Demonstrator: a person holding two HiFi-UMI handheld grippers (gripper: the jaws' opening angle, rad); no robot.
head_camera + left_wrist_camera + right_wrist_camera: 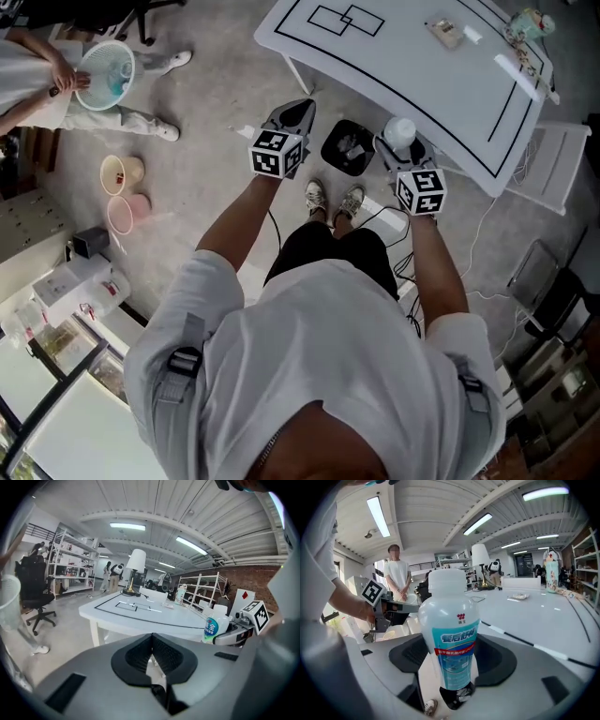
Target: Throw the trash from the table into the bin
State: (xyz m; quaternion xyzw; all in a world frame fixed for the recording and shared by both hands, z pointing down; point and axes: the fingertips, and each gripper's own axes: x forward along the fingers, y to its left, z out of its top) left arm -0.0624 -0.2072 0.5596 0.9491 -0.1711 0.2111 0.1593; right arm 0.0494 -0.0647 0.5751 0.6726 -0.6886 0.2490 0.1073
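Observation:
In the head view my right gripper (405, 142) is shut on a white plastic bottle (400, 131), beside the near edge of the white table (412, 84). The right gripper view shows that bottle (450, 630), with its blue-green label, upright between the jaws. A black bin (347, 147) stands on the floor between the two grippers and shows dark below the bottle (457, 698). My left gripper (296, 112) hangs left of the bin. Its jaws (151, 641) are shut with nothing between them. A crumpled wrapper (445, 33) and a white strip (521, 75) lie on the table.
A person at the far left holds a pale mesh basket (105, 73). A yellow tub (120, 172) and a pink tub (128, 212) sit on the floor there. Cables run by my feet (334, 199). A lamp (135, 566) stands on the table's far end. Shelving fills the right edge.

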